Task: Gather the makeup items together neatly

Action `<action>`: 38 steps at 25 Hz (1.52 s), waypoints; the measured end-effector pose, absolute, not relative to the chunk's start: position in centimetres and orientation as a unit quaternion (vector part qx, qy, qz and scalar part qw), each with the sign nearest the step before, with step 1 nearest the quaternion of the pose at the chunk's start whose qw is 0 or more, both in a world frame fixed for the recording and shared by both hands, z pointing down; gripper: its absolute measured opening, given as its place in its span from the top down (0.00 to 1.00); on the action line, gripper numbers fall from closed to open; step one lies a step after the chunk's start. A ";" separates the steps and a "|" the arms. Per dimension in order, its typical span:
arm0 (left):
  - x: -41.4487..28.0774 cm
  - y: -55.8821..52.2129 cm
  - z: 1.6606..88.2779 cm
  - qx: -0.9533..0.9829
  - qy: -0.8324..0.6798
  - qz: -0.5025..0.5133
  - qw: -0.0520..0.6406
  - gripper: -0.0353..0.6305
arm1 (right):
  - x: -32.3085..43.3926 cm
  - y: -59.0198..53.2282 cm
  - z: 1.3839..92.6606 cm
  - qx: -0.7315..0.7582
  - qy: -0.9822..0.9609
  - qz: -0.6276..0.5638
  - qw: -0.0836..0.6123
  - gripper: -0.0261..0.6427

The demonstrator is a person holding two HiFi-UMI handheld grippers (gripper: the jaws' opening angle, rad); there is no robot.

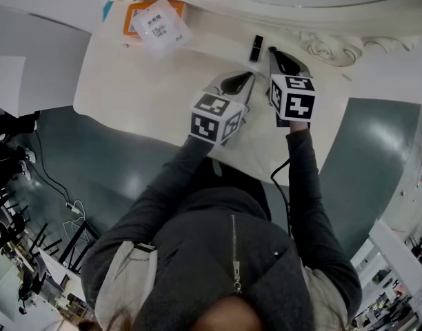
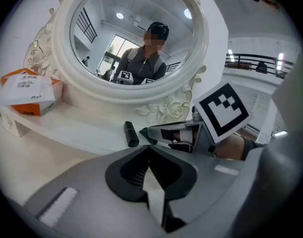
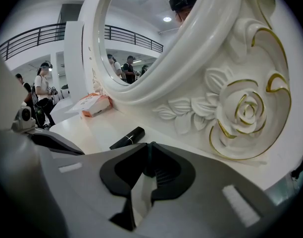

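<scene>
Lipstick tube point(image 1: 255, 48), seen from the head view, lies at the far edge of the white desk point(image 1: 149, 95) under the mirror frame, just left of the right gripper point(image 1: 272, 52), with the left gripper point(image 1: 248, 76) nearer and an orange box point(image 1: 136, 11) far left. In the left gripper view its jaws are clenched on nothing, the tube point(image 2: 131, 134) just beyond them. In the right gripper view its jaws are likewise pressed together and empty, the tube point(image 3: 127, 138) just past them to the left.
</scene>
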State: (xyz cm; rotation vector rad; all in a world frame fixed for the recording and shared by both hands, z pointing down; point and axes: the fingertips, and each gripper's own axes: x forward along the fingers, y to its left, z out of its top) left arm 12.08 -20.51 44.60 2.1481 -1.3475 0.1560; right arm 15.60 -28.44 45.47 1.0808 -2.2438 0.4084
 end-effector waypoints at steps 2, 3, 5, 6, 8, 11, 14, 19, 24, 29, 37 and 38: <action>12.0 -20.5 44.7 0.807 -0.507 0.058 0.297 0.93 | 15.6 -28.5 45.5 0.409 -0.846 0.154 0.305 0.91; 12.0 -20.5 44.7 0.807 -0.508 0.057 0.297 0.93 | 15.6 -28.6 45.6 0.410 -0.846 0.155 0.305 0.91; 12.0 -20.5 44.7 0.806 -0.508 0.057 0.298 0.93 | 15.6 -28.6 45.6 0.410 -0.845 0.156 0.306 0.91; 12.0 -20.5 44.7 0.806 -0.509 0.057 0.298 0.93 | 15.6 -28.7 45.6 0.410 -0.845 0.156 0.306 0.90; 12.0 -20.5 44.7 0.806 -0.508 0.057 0.299 0.93 | 15.6 -28.7 45.6 0.410 -0.844 0.157 0.308 0.90; 12.1 -20.5 44.7 0.806 -0.508 0.057 0.299 0.93 | 15.7 -28.8 45.7 0.412 -0.841 0.158 0.312 0.89; 12.1 -20.5 44.8 0.805 -0.508 0.058 0.300 0.93 | 15.7 -28.9 45.8 0.411 -0.840 0.156 0.318 0.88; 12.1 -20.4 44.8 0.806 -0.508 0.059 0.300 0.93 | 15.6 -28.8 45.7 0.410 -0.840 0.155 0.321 0.84; 12.0 -20.3 44.8 0.805 -0.509 0.057 0.299 0.93 | 15.5 -28.6 45.8 0.406 -0.840 0.154 0.327 0.78; 11.8 -20.1 44.8 0.804 -0.510 0.057 0.301 0.93 | 15.6 -28.6 46.0 0.405 -0.838 0.155 0.332 0.74; 11.9 -19.9 44.8 0.804 -0.510 0.056 0.302 0.93 | 16.0 -28.6 46.5 0.404 -0.833 0.160 0.343 0.65; 11.9 -19.9 44.8 0.804 -0.510 0.056 0.302 0.93 | 16.1 -28.6 46.6 0.404 -0.832 0.161 0.344 0.64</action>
